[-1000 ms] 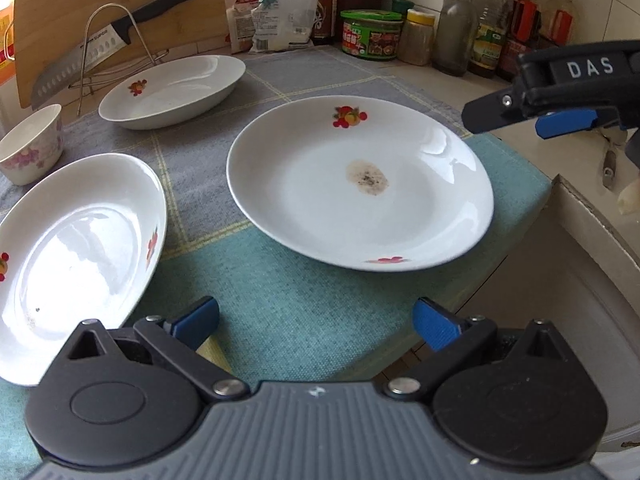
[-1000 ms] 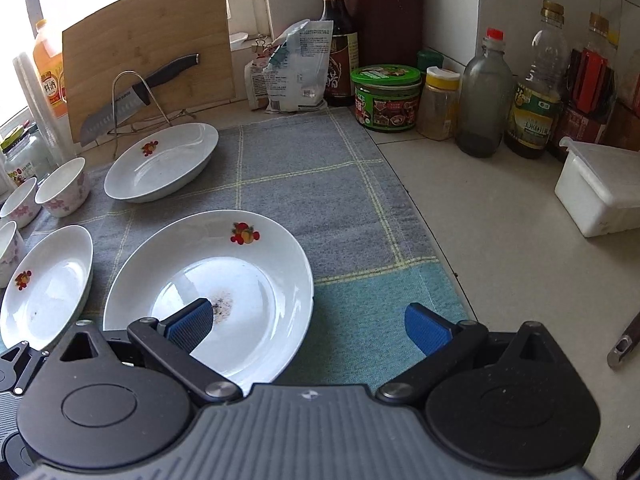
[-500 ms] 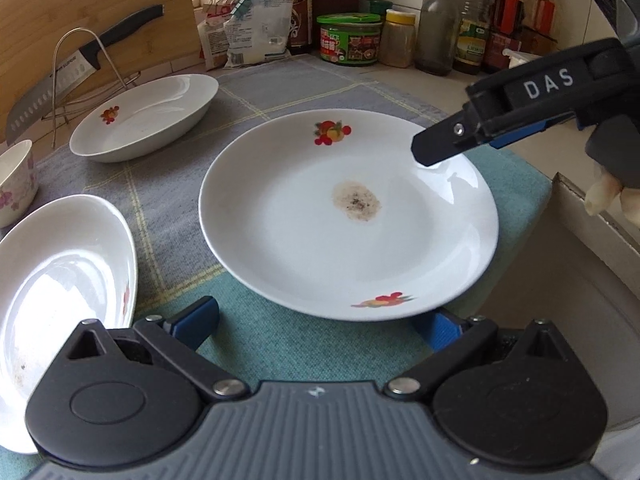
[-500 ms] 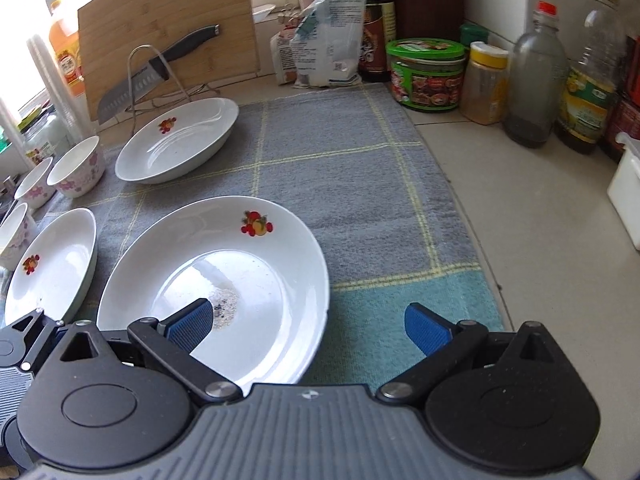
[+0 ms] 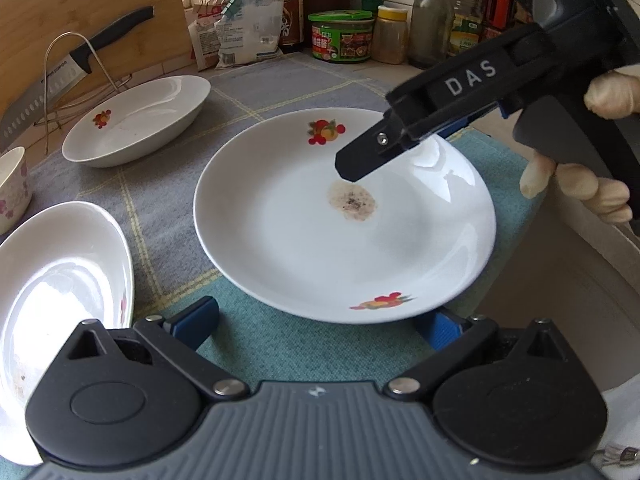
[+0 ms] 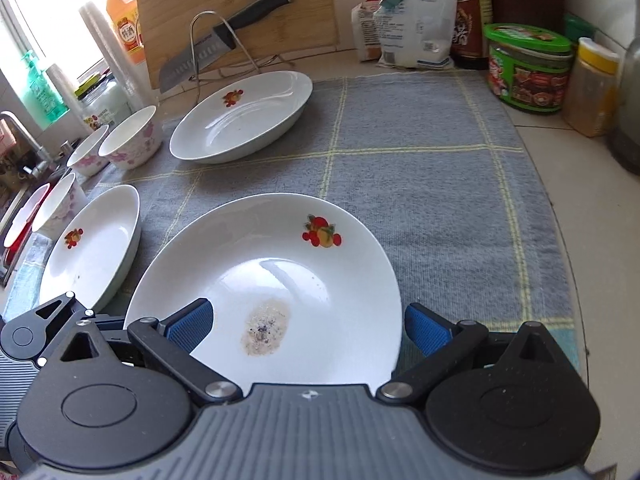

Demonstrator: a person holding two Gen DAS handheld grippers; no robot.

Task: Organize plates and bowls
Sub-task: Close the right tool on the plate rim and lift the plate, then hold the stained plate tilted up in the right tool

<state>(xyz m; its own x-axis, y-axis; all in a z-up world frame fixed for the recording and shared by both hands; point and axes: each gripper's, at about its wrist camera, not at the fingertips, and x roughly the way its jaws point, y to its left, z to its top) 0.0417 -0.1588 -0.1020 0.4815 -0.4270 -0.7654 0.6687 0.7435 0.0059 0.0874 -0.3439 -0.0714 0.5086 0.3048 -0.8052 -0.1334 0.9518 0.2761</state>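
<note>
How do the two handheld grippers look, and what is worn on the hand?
Both the left gripper and right gripper have black linkage arms, blue finger pads and a ribbed grey body. The right gripper's side reads "DAS" in white. The hand wears a pale glove.

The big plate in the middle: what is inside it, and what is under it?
Inside the big plate lies a brownish stain with dark specks; otherwise it is bare white with fruit prints. Under it is the cloth; whatever the plate covers cannot be seen.
</note>
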